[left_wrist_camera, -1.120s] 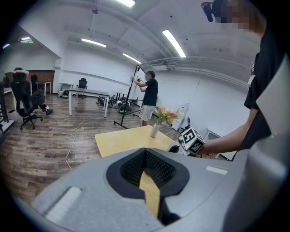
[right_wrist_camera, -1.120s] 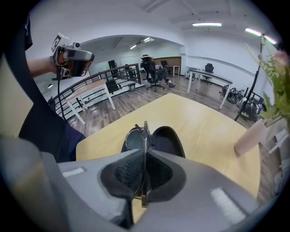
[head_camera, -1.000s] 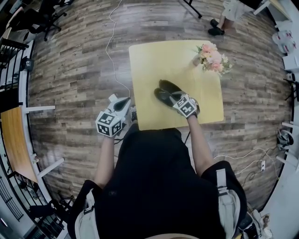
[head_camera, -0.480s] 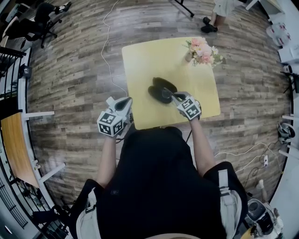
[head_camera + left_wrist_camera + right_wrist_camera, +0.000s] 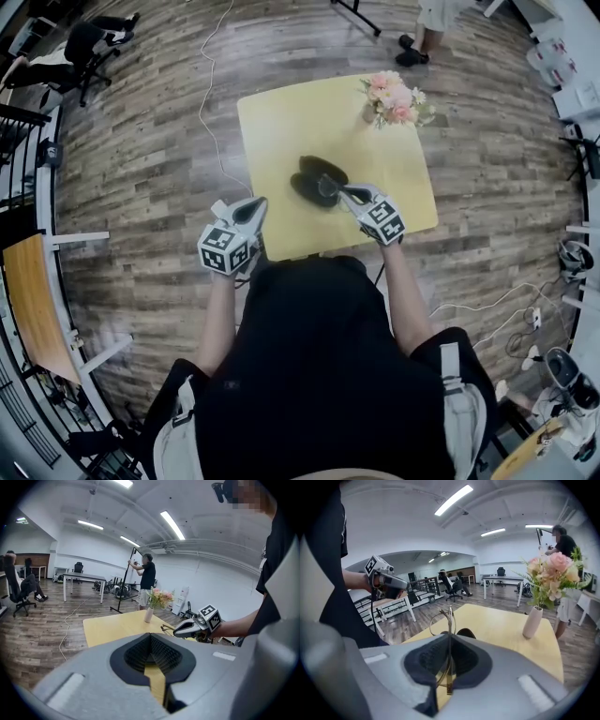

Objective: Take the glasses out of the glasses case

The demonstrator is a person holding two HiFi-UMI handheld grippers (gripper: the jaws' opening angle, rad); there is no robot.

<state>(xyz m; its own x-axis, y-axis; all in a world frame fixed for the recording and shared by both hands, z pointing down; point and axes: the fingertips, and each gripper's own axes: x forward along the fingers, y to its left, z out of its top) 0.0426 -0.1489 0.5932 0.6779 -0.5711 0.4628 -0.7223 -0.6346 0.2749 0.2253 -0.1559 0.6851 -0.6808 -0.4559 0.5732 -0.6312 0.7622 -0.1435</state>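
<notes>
- Two hand-held grippers in frame. The right hand-held gripper (image 5: 345, 193) sits just beside the glasses case (image 5: 311, 178), on its near-right side, with its jaws pinched on the glasses (image 5: 449, 620).
- Glasses: thin wire frame, apparently gripped along a folded temple. One lens ring stands up past the jaw tips, above the case. Whether any part touches the case cannot be told.
- Glasses case: dark, lid open, both halves lying on the yellow desk (image 5: 281, 122). The interior is too small to read in the head view.
- Left hand-held gripper (image 5: 255, 203): well to the left of the case and nearer the person, jaws pressed almost together on nothing.
- Vase of flowers (image 5: 392, 98): beyond the case, to its right, well apart.
- Handling judgement: light, springy, fragile. The wire will bend under a hard squeeze and the lenses smear or scratch. A hold on a temple alone lets the frame swing at the hinge. A better hold is the bridge or the hinge end of the frame, with light pressure and a slow lift.
- Task judged nearly done: the glasses appear clear of the case.
</notes>
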